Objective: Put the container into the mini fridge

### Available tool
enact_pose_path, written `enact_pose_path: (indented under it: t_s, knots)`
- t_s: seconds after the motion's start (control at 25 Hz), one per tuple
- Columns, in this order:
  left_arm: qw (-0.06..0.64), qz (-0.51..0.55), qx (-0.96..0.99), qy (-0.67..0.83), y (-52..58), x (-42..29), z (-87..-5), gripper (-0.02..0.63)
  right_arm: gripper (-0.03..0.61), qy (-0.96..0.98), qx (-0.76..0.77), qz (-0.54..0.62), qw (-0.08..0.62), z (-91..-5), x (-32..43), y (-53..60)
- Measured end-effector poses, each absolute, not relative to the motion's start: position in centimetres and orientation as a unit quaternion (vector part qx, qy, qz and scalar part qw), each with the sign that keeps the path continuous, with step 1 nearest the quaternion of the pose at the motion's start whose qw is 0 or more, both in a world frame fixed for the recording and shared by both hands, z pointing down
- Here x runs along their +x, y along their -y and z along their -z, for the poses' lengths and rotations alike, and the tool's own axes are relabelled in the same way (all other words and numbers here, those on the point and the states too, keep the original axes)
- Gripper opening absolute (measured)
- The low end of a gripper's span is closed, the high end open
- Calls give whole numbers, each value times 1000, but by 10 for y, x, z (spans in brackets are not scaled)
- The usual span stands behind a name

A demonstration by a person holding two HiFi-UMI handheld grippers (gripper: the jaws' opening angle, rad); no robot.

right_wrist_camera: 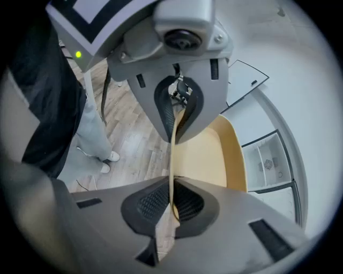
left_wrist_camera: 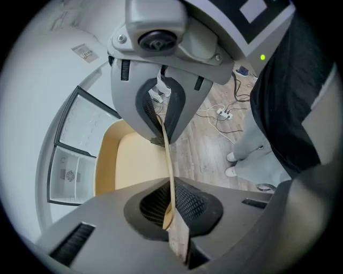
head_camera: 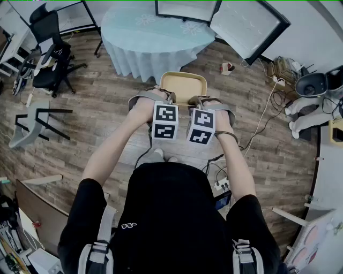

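A pale yellow container [head_camera: 184, 84] hangs in the air in front of the person, above the wooden floor. My left gripper [head_camera: 163, 99] is shut on the left part of its near rim. My right gripper [head_camera: 201, 101] is shut on the right part of that rim. In the left gripper view the thin rim runs edge-on between the pads of my left gripper [left_wrist_camera: 167, 171], and the container's inside [left_wrist_camera: 131, 160] shows beyond. The right gripper view shows the same for my right gripper [right_wrist_camera: 172, 160] and the container [right_wrist_camera: 206, 155]. The white mini fridge [head_camera: 186, 9] stands ahead with its door [head_camera: 249, 25] swung open.
A round table with a light blue cloth [head_camera: 140, 33] stands just left of the fridge. The fridge's shelves [left_wrist_camera: 69, 163] show behind the container. Black office chairs [head_camera: 49, 45] are at the far left. Cables and a power strip [head_camera: 222, 184] lie on the floor by the person's feet.
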State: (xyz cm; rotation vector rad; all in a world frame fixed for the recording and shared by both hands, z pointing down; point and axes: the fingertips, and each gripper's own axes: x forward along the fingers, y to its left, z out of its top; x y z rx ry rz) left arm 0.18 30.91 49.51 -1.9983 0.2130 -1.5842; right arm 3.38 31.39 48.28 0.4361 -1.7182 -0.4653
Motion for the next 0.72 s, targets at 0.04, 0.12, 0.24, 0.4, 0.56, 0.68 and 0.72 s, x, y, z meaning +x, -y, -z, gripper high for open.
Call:
enact_pose_path:
  t_s: [0.04, 0.12, 0.24, 0.4, 0.56, 0.68, 0.72]
  knots:
    - [285, 593, -749, -79, -311, 1, -495, 21, 9, 744, 188, 200, 609, -483, 33, -316]
    - [281, 593, -751, -78, -315, -1, -495, 21, 9, 744, 187, 200, 609, -483, 32, -319]
    - [278, 593, -751, -81, -317, -2, -494, 21, 9, 744, 184, 203, 610, -482, 30, -322]
    - [277, 594, -751, -84, -319, 1, -493, 21, 9, 743, 180, 204, 611, -481, 34, -323]
    - [278, 595, -750, -85, -319, 4, -493, 21, 9, 743, 183, 206, 609, -481, 36, -323]
    - [280, 597, -747, -85, -320, 6, -493, 21, 11, 746, 187, 204, 606, -482, 39, -325]
    - [282, 597, -747, -85, -321, 8, -493, 21, 11, 746, 188, 204, 605, -482, 40, -326]
